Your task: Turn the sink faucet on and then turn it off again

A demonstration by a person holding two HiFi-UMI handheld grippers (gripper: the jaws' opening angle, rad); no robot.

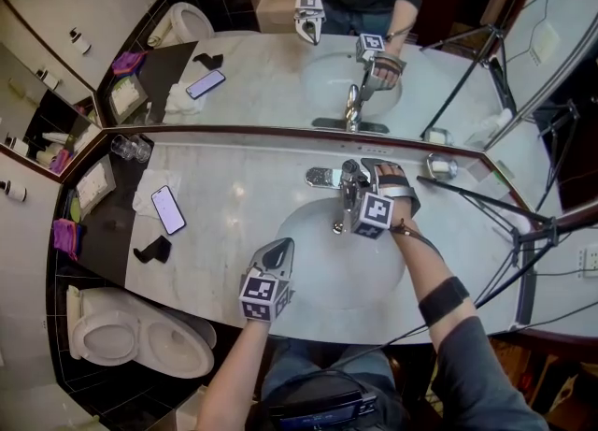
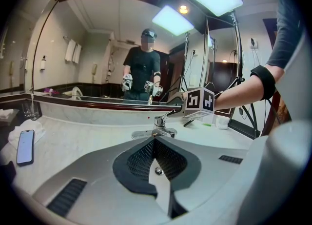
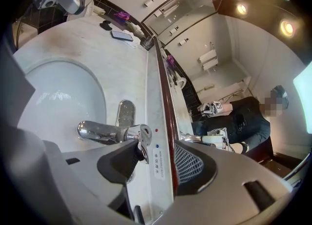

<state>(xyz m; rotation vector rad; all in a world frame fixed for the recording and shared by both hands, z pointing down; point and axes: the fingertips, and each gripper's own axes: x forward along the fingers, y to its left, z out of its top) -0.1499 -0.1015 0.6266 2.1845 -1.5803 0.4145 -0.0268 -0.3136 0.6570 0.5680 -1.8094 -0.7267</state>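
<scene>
- Marble counter [image 1: 234, 181] carries the sink basin [image 1: 313, 265]; nearest us, in front of the faucet [image 1: 348, 179], our left gripper [image 1: 280, 248] hangs closed on nothing.
- At the faucet itself, our right gripper [image 3: 155, 158] straddles the lever [image 3: 140, 135], jaws wide, one pad touching chrome, the other clear.
- We judge it best to push the lever slowly with that pad, square on, lest it slip off.
- Beyond the faucet runs the mirror [image 1: 271, 74].

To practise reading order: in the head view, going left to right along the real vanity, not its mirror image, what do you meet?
purple cloth → phone → left gripper → faucet → small dish
</scene>
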